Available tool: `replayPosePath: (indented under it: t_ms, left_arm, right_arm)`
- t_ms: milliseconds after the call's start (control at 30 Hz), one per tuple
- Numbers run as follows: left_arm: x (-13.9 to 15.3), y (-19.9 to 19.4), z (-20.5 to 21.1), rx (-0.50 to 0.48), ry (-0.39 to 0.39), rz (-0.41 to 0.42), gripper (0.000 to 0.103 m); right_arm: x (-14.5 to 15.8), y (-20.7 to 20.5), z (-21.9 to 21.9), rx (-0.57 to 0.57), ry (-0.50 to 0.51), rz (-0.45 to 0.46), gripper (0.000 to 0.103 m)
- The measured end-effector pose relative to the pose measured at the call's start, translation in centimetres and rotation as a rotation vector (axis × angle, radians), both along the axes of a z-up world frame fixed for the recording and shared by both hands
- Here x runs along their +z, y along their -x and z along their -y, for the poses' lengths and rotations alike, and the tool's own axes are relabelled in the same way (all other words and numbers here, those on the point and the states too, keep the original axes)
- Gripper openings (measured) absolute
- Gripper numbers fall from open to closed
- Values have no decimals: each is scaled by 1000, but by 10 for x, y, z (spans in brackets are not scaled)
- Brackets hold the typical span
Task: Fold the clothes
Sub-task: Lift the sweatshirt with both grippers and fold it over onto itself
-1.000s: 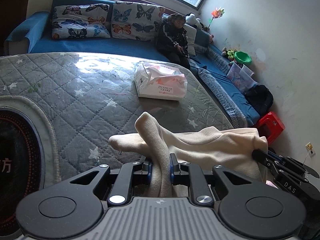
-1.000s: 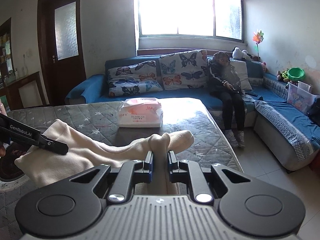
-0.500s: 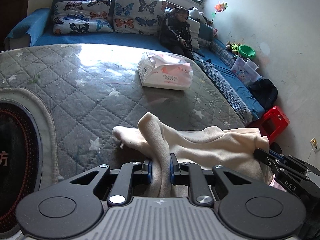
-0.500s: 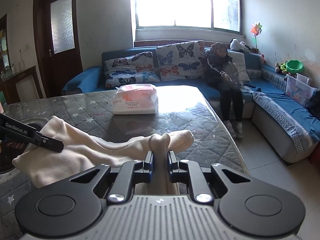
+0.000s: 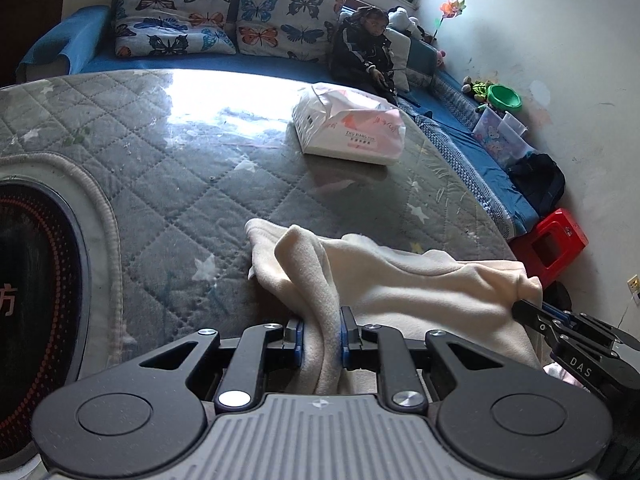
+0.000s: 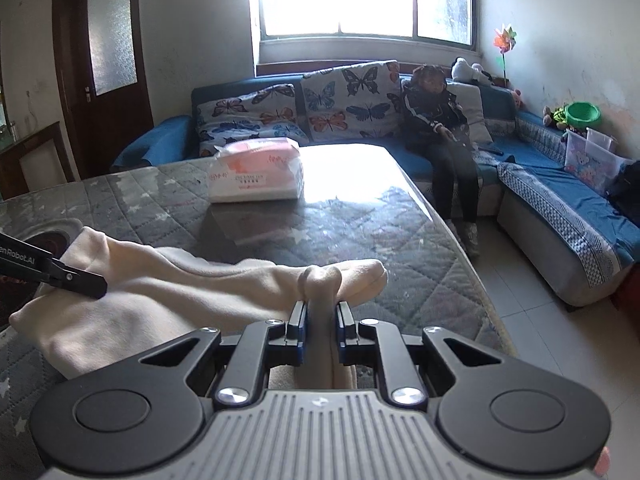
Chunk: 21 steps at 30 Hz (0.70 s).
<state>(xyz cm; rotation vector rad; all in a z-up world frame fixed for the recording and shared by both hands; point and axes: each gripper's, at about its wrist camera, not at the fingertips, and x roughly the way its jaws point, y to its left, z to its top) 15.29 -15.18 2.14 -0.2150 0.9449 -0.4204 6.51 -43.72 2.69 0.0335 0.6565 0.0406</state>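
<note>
A cream fleece garment (image 5: 400, 284) is stretched between both grippers over the near edge of the grey quilted table (image 5: 180, 168). My left gripper (image 5: 321, 328) is shut on one bunched corner of it. My right gripper (image 6: 320, 318) is shut on the other end of the garment (image 6: 160, 292). The right gripper also shows at the right of the left wrist view (image 5: 560, 332); the left gripper shows at the left of the right wrist view (image 6: 60, 276).
A white and pink plastic pack (image 5: 352, 128) lies on the table further back. A dark round stove inset (image 5: 28, 280) is at the table's left. A blue sofa (image 6: 560, 200) with a seated child (image 6: 440, 128) wraps behind and right. A red stool (image 5: 552, 240) stands on the floor.
Both grippers have moved forward over the table with the garment, and the left one has tilted down; the pack now looks nearer. Both grips are unchanged.
</note>
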Motion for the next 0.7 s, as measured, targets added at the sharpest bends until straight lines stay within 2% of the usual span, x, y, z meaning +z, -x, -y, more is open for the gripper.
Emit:
replayPosePath:
  t_ms: [433, 700]
  left_arm:
    - [-12, -2, -9, 6, 4, -14, 18]
    - [-14, -6, -13, 26, 3, -3, 18]
  right_arm:
    - [-18, 4, -2, 6, 12, -32, 14]
    - [-20, -11, -10, 1, 51, -36, 14]
